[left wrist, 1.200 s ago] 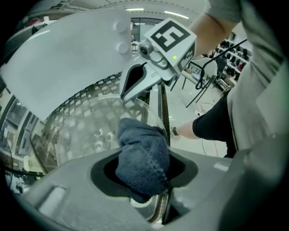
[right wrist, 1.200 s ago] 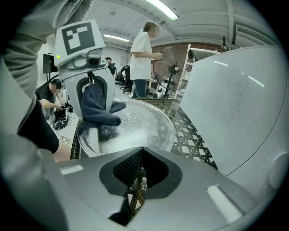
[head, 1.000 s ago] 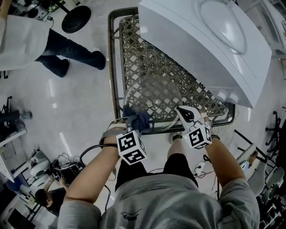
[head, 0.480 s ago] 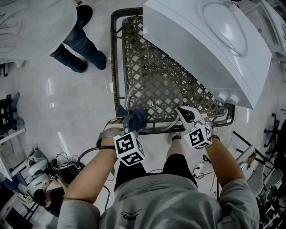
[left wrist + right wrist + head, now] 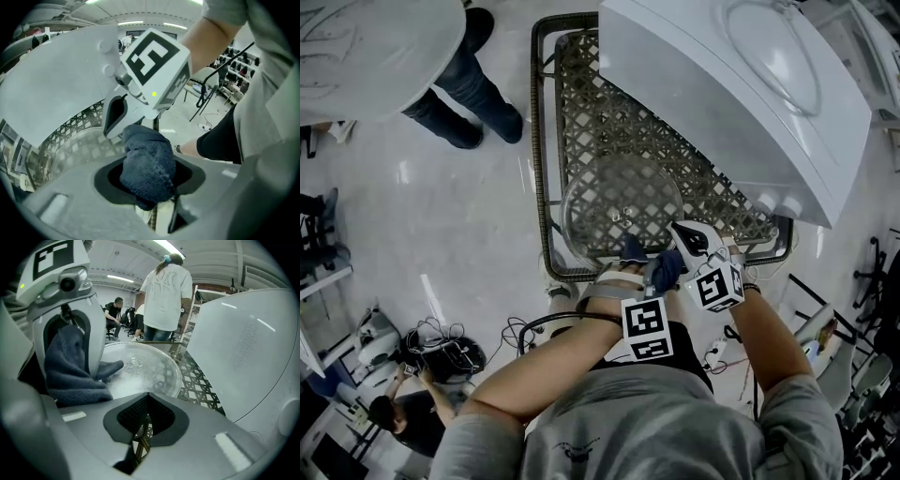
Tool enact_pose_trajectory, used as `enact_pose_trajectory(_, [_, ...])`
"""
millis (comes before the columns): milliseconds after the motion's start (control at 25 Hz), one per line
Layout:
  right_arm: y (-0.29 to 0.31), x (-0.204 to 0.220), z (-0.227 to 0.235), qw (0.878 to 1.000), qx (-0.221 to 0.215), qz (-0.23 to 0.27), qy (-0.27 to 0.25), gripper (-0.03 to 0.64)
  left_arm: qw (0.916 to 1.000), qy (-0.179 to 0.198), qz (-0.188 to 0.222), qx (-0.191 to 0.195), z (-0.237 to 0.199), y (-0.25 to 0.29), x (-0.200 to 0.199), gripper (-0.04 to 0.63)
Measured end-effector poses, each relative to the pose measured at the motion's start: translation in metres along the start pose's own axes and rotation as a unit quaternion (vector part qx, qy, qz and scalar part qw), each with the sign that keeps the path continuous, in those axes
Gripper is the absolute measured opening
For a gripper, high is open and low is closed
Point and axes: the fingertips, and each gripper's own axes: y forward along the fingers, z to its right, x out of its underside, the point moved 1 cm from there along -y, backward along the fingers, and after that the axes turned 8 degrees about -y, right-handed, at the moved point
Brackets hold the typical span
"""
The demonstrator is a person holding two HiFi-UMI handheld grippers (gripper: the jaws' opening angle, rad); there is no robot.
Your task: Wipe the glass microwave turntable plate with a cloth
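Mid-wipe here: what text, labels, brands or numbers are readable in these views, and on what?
No readable text in any view.
Left gripper's cube: black-and-white square marker, no letters.
Right gripper's cube: the same.
Bystander's white shirt, back print: too blurred to read.
Wearer's grey shirt, small chest print: too small to read.
White appliance: no label shows.

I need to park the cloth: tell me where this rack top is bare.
Bare lattice lies beyond the glass turntable plate, between the rack's left rim and the white appliance. The near edge is crowded: left gripper with cloth, right gripper on the plate's rim.
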Motion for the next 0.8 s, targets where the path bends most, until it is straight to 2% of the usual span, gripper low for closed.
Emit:
enact_pose_trajectory(160, [0.000,0.000,0.001,1.000,0.002,0.003,0.001,0.005,0.9999,0.000,-0.012,-0.005,0.003,0.022,-0.003,0.192])
enact_pose_trajectory(440, [0.000,-0.001,0.000,1.000,0.000,0.004,0.001,0.005,0.9994,-0.032,-0.009,0.012,0.001,0.015,0.012,0.192])
enact_pose_trajectory(600, [0.000,0.000,0.000,1.000,-0.001,0.003,0.000,0.005,0.9989,-0.036,-0.027,0.011,0.000,0.002,0.040,0.192])
enact_pose_trajectory(800, [0.000,0.000,0.000,1.000,-0.003,0.003,0.000,0.005,0.9964,-0.058,-0.062,-0.006,-0.011,-0.025,0.095,0.192])
